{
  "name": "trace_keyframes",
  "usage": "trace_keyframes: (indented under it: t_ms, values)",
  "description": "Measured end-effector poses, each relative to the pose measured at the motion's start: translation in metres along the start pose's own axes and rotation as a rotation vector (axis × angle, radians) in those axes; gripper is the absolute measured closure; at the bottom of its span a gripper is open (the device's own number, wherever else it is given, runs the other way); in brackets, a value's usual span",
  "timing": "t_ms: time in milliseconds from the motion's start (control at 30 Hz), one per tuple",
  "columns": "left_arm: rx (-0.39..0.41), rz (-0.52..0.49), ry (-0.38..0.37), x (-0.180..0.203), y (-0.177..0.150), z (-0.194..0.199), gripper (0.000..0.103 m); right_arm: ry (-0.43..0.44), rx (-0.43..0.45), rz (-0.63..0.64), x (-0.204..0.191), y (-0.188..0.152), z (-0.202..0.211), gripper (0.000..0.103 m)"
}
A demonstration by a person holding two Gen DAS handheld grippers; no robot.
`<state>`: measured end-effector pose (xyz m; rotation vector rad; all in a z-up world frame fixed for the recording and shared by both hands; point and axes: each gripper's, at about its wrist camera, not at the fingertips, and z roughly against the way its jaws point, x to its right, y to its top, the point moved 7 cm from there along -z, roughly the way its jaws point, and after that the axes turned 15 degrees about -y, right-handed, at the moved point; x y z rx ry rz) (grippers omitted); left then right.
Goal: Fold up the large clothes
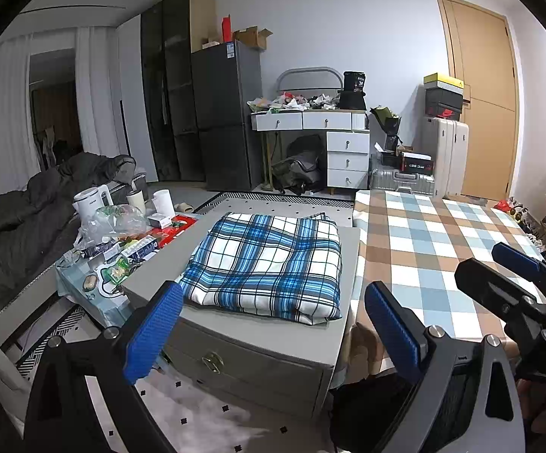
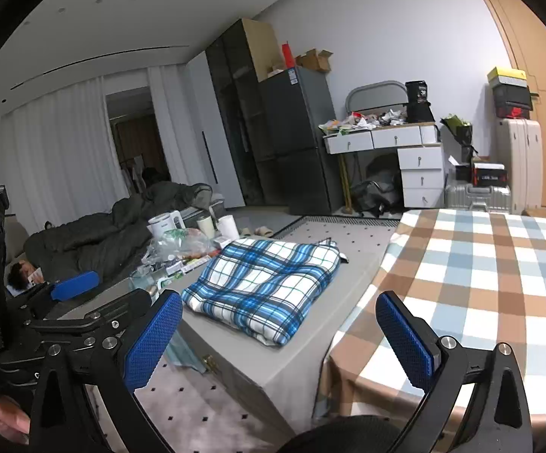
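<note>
A blue-and-white plaid garment (image 1: 265,264) (image 2: 265,287) lies folded into a thick rectangle on a grey chest (image 1: 258,343) (image 2: 273,362). My left gripper (image 1: 273,330) hovers just in front of the garment's near edge, open, with nothing between its blue pads. My right gripper (image 2: 280,339) hangs open and empty too, near the garment's front right corner and beside the checked tablecloth (image 2: 480,283) (image 1: 443,245). Each gripper shows at the edge of the other's view: the right gripper (image 1: 499,275) over the tablecloth, the left gripper (image 2: 95,294) to the left of the chest.
A low table (image 1: 80,287) left of the chest is crowded with a white kettle (image 1: 88,200), cups and plastic bags. A person lies under a dark blanket (image 2: 95,241) on the sofa. Behind stand a fridge (image 1: 227,120), white drawers (image 1: 348,158), suitcases (image 1: 446,154) and a wooden door (image 1: 488,94).
</note>
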<state>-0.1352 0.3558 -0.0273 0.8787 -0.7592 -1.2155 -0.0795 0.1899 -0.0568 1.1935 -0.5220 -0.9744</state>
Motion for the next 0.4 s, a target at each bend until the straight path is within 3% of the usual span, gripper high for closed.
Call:
trace_keyframes:
  t_ms: [400]
  values:
    - [0.005,-0.015,-0.005,0.0017,0.0026,-0.0006,0.008,-0.007,-0.001,-0.012,-0.0014,-0.0013,-0.0028,0.000]
